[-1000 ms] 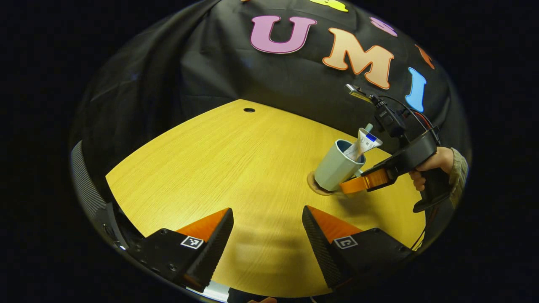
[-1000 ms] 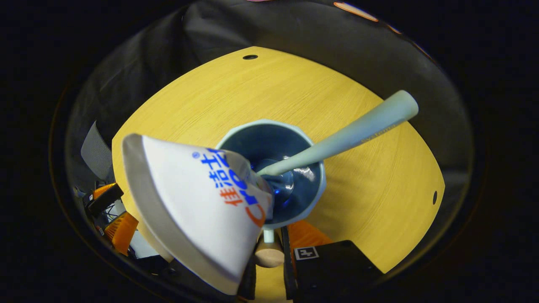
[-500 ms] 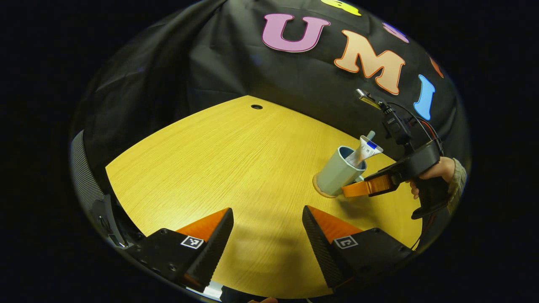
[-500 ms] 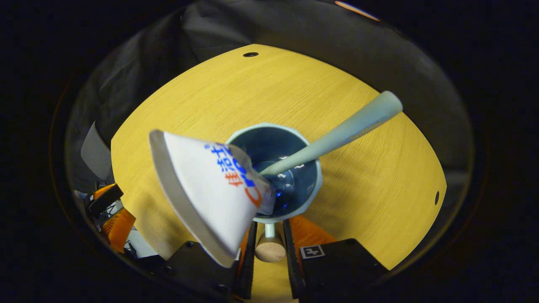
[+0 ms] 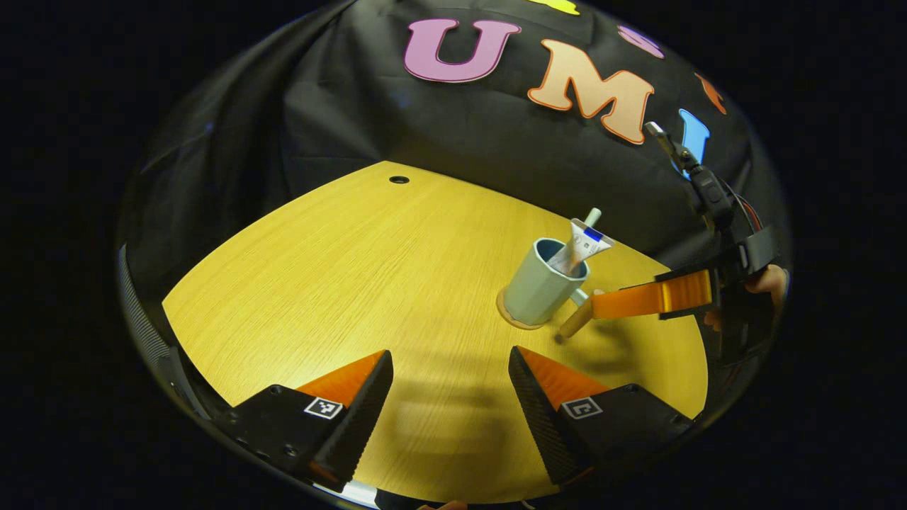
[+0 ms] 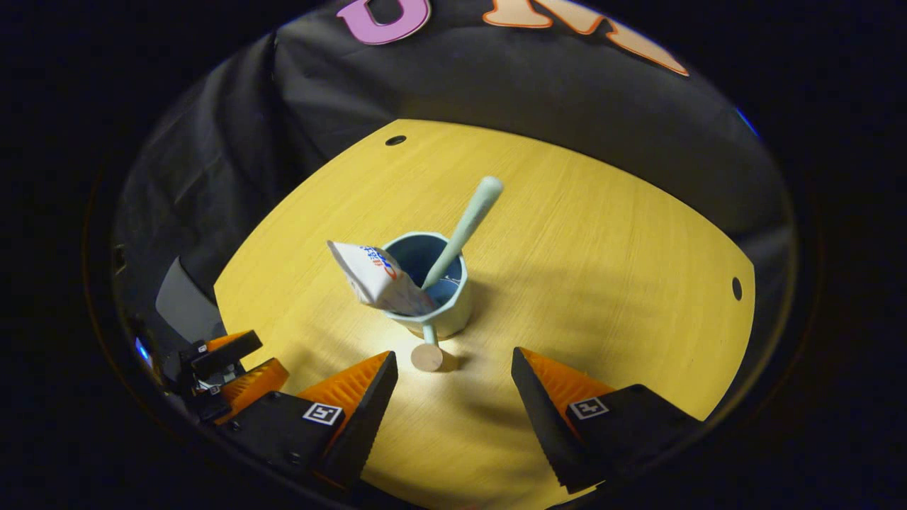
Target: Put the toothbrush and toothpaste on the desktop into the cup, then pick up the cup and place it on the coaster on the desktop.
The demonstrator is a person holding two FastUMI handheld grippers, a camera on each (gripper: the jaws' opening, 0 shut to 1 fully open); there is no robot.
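Yellow wood counter (image 5: pixel 340 283) spreads under both grippers. Left gripper (image 5: pixel 451 382) hangs low over the near edge, fingers spread wide w/ nothing between them, pointing across the counter; cup sits well ahead and to its right. Right gripper (image 6: pixel 453 386) is angled down at the counter, also wide open and holding nothing. In the left gripper view it shows at far right (image 5: pixel 648 301), held level by a hand (image 5: pixel 769 280), orange fingers pointing at the cup but clear of it. Pale blue cup (image 6: pixel 434 297) stands upright on the round coaster (image 5: pixel 511 319), its wooden-knobbed handle (image 6: pixel 427 356) sticking out toward the right gripper, just ahead of the gap. Toothpaste (image 6: pixel 375 280) leans out over the cup's rim, crimped end up. Toothbrush (image 6: pixel 464 227) stands in the cup too, tilted the opposite way.
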